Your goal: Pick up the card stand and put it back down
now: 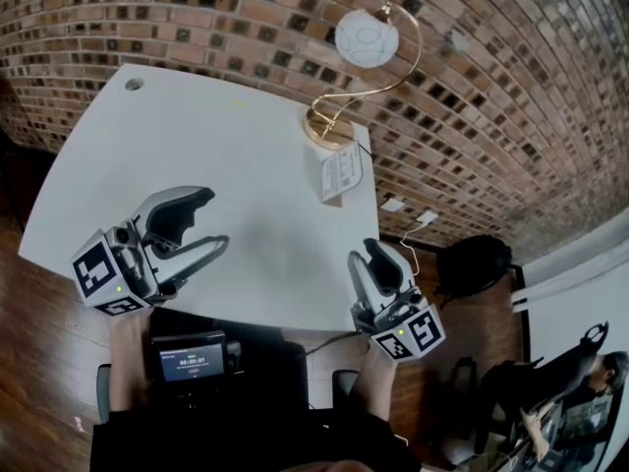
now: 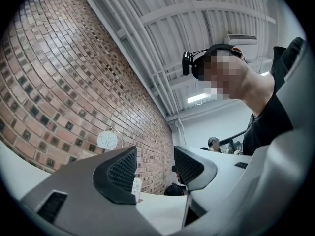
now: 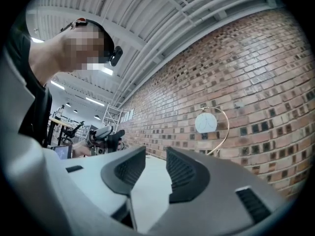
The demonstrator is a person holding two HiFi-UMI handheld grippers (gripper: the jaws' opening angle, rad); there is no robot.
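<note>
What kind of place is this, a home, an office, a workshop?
Probably an office or lab workspace in an industrial-style building. A plain white table stands against a bare brick wall, the ribbed ceiling is left exposed with strip lights, and another person sits working nearby.

Even indoor light, strong fisheye bending, sharp

White table [image 1: 226, 155], brick wall [image 1: 246, 18] behind it. Card stand [image 1: 341, 175] upright at table's far right edge; lamp [image 1: 366, 39] just behind it on the far right corner. Left gripper [image 1: 214, 220] over near left corner, jaws apart, empty. Right gripper [image 1: 366, 255] over near right edge. Small screen [image 1: 190, 359] below near edge. Black bag [image 1: 474, 264] on floor right of table.
</note>
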